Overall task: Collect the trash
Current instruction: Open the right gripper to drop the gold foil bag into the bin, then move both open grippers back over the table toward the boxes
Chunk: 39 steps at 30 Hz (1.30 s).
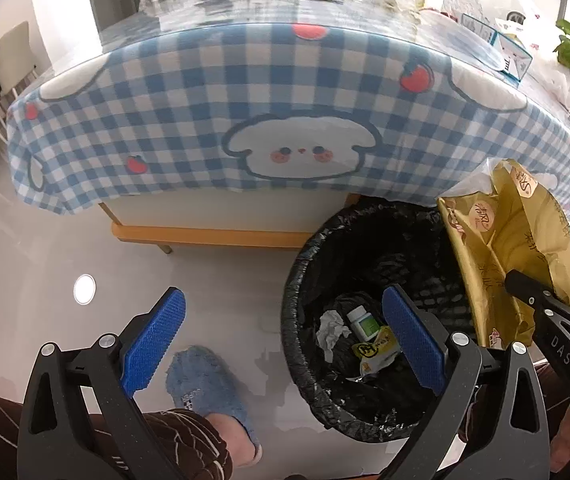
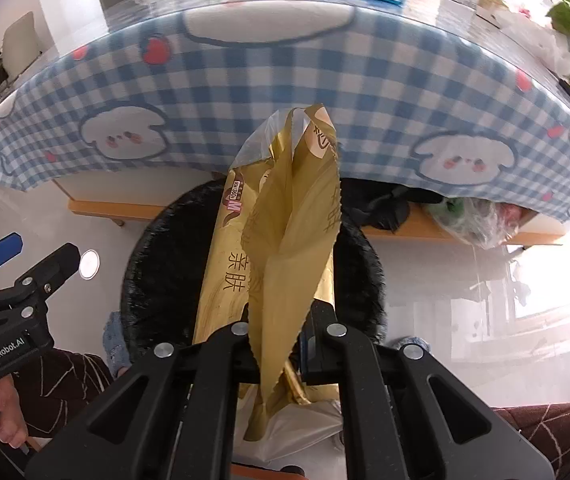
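1. The table [image 1: 245, 92] under its checked cloth stood ahead of both your grippers.
2. The bin [image 1: 365, 412], lined black, sat below and ahead of your jaws, its rim beneath your left gripper's right finger.
3. Your right gripper [image 2: 281, 354] was clamped on the gold wrapper [image 2: 297, 240], which stuck out past the jaws over the bin.
4. Your left gripper [image 1: 285, 340] stood with jaws wide apart and nothing between them.
5. A small bottle [image 1: 361, 322] and crumpled paper [image 1: 331, 330] lay in the bin.
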{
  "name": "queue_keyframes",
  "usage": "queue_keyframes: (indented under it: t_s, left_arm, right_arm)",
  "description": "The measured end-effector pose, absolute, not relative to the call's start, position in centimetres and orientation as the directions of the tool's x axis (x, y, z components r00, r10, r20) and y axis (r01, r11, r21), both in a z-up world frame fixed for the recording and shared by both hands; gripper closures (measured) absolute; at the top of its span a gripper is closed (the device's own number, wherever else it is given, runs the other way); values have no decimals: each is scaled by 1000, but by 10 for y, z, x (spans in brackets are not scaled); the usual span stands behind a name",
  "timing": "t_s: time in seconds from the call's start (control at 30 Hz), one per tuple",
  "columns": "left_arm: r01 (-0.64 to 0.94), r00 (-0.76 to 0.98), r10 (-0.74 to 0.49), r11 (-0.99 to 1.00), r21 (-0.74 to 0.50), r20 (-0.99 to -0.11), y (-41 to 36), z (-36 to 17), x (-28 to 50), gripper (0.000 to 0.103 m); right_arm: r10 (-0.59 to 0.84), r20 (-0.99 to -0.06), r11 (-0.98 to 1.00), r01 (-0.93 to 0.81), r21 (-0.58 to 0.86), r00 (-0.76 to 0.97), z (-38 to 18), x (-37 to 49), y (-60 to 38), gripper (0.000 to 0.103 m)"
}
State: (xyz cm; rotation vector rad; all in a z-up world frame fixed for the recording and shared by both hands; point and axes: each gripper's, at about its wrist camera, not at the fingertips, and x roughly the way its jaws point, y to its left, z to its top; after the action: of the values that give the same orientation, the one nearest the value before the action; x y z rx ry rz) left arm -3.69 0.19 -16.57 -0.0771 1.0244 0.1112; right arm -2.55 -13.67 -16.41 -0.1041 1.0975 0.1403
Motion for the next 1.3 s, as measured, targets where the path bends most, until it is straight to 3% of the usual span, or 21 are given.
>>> queue_keyframes:
  t_s: [0.2,0.63,0.93,1.07,1.3]
  left_arm:
    - [-133,514,59,991,-11,-856,2,-163,-37,6]
    - [-121,519,55,993,-10,-853,-6,-159,-36,6]
    - [-114,538,52,993,-12,-841,-15,-139,-39,6]
    - [-103,557,38,994,-24,-830,-18,-124,-41,6]
    - [-92,591,9,994,-56,-807,-21,-90,-45,6]
  right_arm:
    - [54,-890,985,-168,-25,454,-165,-23,-133,92]
    - [34,-876,990,-136,-37,481,-157,-23,-149,37]
    - [11,-834,993,-105,-56,551,-130,-27,-164,15]
    - [10,-818,993,-104,-61,575,-116,-28,-168,8]
    - [33,-776,994,-105,-43,629,-84,-33,-169,8]
